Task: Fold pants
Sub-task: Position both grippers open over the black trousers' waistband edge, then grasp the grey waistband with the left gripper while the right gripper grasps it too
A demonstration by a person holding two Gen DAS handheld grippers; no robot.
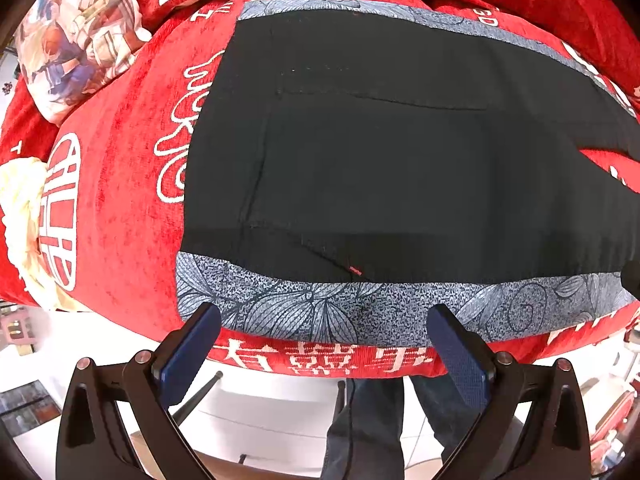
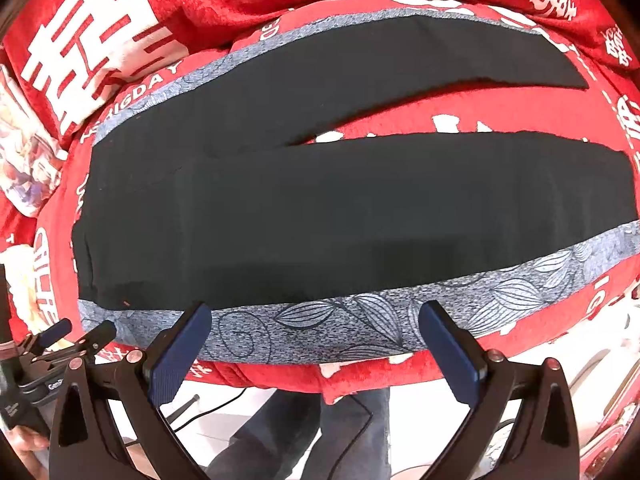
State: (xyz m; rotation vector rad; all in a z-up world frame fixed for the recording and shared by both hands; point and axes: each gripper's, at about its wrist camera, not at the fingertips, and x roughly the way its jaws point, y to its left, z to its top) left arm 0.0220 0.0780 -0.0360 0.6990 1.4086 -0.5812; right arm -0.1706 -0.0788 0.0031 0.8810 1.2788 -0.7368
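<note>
Pants (image 2: 320,208) of black cloth lie spread flat across the middle of the right wrist view, the two legs running toward the right of the frame with a wedge of red showing between them. The near leg fills the centre; the far leg curves across the upper part and ends at the upper right. A grey band with a leaf pattern (image 2: 360,320) edges the lower side of the near leg, and a matching band runs along the upper edge of the far leg. In the left wrist view the pants (image 1: 400,160) fill the centre and right, showing stitched seams, a pocket line, and a small pink mark near the lower hem just above the grey band (image 1: 320,312).

They rest on a red blanket (image 1: 120,220) printed with white characters and lettering, which covers a raised surface. A cushion with a pale printed picture (image 1: 76,40) sits at the upper left of the left wrist view. Below the blanket's edge, at the bottom of both frames, a light floor and a person's legs in dark jeans (image 2: 288,432) can be seen.

The left gripper (image 1: 324,320) hangs at the lower edge of the pants with its blue-padded fingers spread wide and nothing between them. The right gripper (image 2: 316,316) is likewise spread wide and empty, just above the patterned band.
</note>
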